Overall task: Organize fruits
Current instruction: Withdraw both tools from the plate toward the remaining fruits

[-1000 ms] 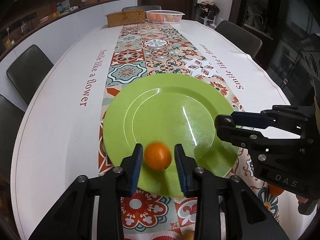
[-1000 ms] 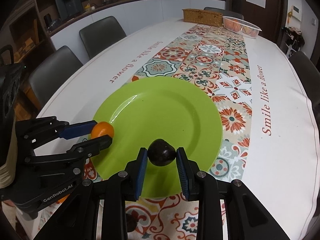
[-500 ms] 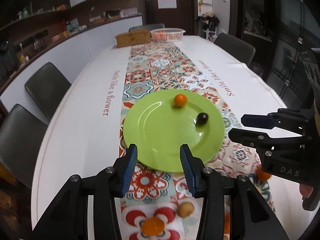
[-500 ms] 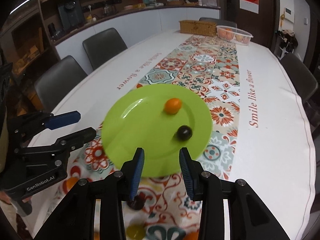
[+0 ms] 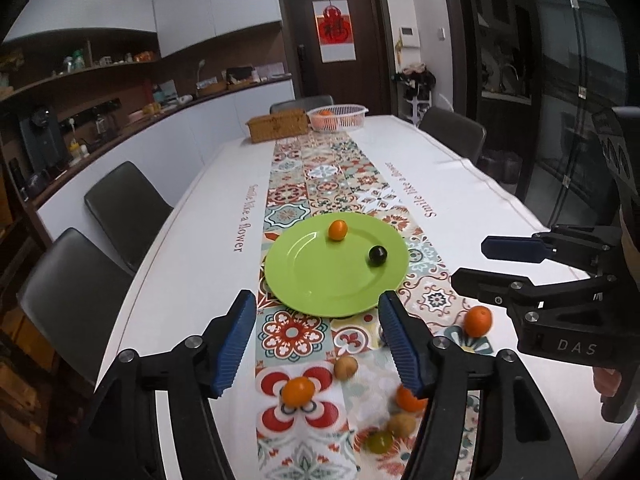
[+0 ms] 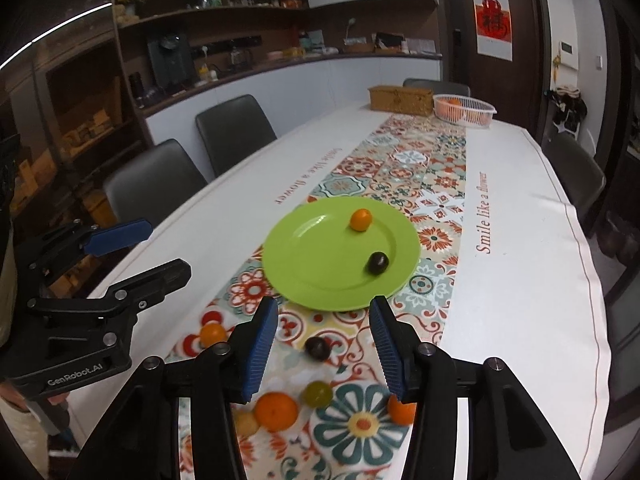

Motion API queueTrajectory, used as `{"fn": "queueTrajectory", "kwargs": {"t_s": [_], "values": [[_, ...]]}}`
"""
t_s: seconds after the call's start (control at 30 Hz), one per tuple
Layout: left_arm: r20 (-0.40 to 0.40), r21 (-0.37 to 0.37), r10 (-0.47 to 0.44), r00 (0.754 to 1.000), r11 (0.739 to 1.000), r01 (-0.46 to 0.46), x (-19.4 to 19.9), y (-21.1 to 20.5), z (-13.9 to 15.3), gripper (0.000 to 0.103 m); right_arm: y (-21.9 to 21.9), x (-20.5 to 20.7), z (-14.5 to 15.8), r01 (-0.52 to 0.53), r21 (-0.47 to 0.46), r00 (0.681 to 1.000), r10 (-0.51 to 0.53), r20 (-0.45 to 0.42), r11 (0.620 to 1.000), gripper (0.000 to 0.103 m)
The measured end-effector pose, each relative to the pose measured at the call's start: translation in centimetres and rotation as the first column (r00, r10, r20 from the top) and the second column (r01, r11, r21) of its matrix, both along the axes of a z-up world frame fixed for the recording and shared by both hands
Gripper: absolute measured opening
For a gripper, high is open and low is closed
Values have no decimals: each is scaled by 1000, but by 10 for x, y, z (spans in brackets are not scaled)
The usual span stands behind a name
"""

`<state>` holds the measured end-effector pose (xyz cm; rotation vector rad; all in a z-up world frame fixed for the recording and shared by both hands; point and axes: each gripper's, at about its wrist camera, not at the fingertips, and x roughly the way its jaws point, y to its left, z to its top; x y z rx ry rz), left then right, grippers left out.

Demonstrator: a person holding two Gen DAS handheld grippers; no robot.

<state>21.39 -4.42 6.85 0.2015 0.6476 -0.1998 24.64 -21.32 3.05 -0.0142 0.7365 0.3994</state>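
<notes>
Nearest to me, my left tool (image 5: pixel 316 340) hangs above the table (image 5: pixel 192 272) with its jaws apart and nothing between them; they have just been opening. My right tool (image 6: pixel 324 344) is likewise released and empty, its jaws also just widened. Under both tools loose fruit lies scattered on the patterned runner (image 6: pixel 420 176): an orange (image 6: pixel 276 411), a greenish fruit (image 6: pixel 317 394), a dark fruit (image 6: pixel 317 348) and a smaller orange (image 6: pixel 212 334) off to the left. Beyond them sits the green plate (image 6: pixel 304 256), carrying a small orange fruit (image 6: pixel 361 220) toward its far rim and a dark round fruit (image 6: pixel 377 263) at its right side, apart from each other. At the far end stand a woven box (image 6: pixel 400 99) and a white basket (image 6: pixel 464 109).
</notes>
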Motion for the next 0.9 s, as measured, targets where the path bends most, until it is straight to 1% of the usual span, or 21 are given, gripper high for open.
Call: {"fn": "queueTrajectory", "kwargs": {"t_s": [0.2,0.23,0.27,0.33,0.47,0.63,0.8,0.9], "values": [[28,-9,15,999,1000,-15,-36,4,4,67,5,-34,9,-27,7,999,27,44,1000,49],[33,-9,19,999,1000,-19,-42,4,3,67,5,-38,9,-28,5,998,28,50,1000,50],[35,-8,21,999,1000,-20,-45,4,3,68,6,-43,9,-28,3,998,27,57,1000,54],[41,-8,29,999,1000,-28,-56,5,2,69,7,-54,9,-26,-8,996,27,82,1000,58],[49,-17,32,998,999,-32,-74,9,-3,69,12,-72,6,-45,-49,992,51,120,998,58],[79,6,33,996,999,-33,-90,9,-11,69,17,-89,0,-76,-115,986,92,142,990,58],[103,58,9,995,998,-15,-102,5,-22,69,20,-100,-8,-109,-162,982,131,135,981,58],[114,69,-4,993,998,-4,-108,3,-28,69,21,-104,-13,-124,-189,980,150,132,974,58]]}}
